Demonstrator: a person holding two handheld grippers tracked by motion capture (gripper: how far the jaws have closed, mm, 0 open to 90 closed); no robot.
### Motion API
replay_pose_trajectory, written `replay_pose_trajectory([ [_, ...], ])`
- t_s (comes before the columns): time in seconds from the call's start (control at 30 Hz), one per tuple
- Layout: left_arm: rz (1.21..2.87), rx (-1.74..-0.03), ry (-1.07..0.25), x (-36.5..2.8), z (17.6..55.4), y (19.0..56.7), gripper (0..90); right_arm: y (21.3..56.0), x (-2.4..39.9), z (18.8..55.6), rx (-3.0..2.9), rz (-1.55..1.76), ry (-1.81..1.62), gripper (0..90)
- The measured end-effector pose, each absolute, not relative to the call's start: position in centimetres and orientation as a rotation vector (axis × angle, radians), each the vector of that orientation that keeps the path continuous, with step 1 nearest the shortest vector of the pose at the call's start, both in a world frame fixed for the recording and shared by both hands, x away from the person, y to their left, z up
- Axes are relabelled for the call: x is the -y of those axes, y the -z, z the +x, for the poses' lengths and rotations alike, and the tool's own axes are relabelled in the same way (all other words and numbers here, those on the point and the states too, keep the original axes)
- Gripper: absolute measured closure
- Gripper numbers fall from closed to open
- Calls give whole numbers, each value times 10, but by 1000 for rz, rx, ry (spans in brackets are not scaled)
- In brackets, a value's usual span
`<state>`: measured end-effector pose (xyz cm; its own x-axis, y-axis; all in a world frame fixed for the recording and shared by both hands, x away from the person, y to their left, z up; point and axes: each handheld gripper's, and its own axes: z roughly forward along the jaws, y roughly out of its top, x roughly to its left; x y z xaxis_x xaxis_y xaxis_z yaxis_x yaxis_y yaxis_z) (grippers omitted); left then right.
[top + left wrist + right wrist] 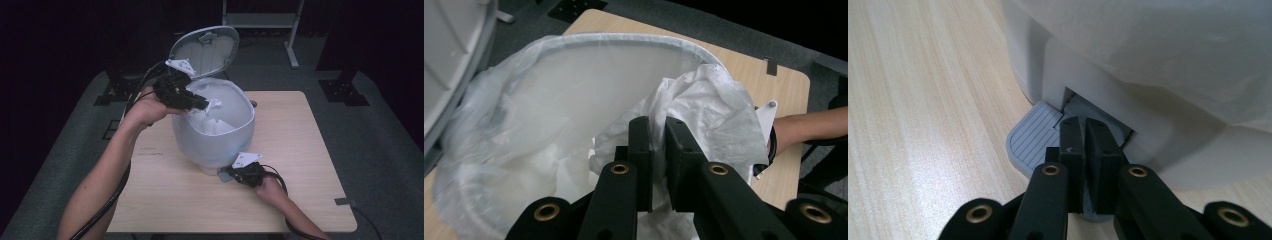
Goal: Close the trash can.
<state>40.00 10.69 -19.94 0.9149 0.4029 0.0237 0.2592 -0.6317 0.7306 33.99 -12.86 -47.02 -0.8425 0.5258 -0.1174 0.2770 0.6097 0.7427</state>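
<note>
A pale grey pedal bin (215,142) stands on the wooden table (300,150) with its lid (205,50) tipped up and back. A white plastic liner bag (222,117) sits inside it. At the bin's left rim, my left gripper (205,104) is shut on a bunched fold of the bag (709,110), which runs between the jaws of that gripper (658,135). At the bin's foot, my right gripper (227,175) is shut. The tips of the right gripper (1083,132) rest on the ribbed grey foot pedal (1030,140), with nothing between them.
The liner drapes over the bin rim (624,40) and down the outer wall (1158,45). The open lid (449,60) stands close to my left gripper. Bare tabletop lies to the bin's right and front. The person's right forearm (804,127) lies beyond the bin.
</note>
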Motion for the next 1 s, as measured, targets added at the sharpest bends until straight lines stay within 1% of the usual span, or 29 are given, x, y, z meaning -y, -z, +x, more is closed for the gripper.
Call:
replay_pose_trajectory([
  [0.33, 2309, -489, -221, -93, 410, 213, 817, 470, 129, 340, -2522, 655, -1079, 859],
  [0.43, 2316, -495, -220, -92, 412, 215, 801, 470, 129, 341, -2525, 656, -1079, 859],
  [0.47, 2312, -507, -226, -90, 413, 215, 784, 470, 129, 341, -2524, 656, -1079, 859],
  [0.5, 2313, -512, -226, -89, 414, 216, 739, 470, 128, 341, -2524, 657, -1077, 859],
  [0.6, 2313, -517, -223, -88, 414, 217, 698, 470, 128, 341, -2525, 659, -1077, 859],
  [1.0, 2289, -513, -206, -102, 407, 217, 667, 469, 129, 341, -2528, 660, -1079, 853],
])
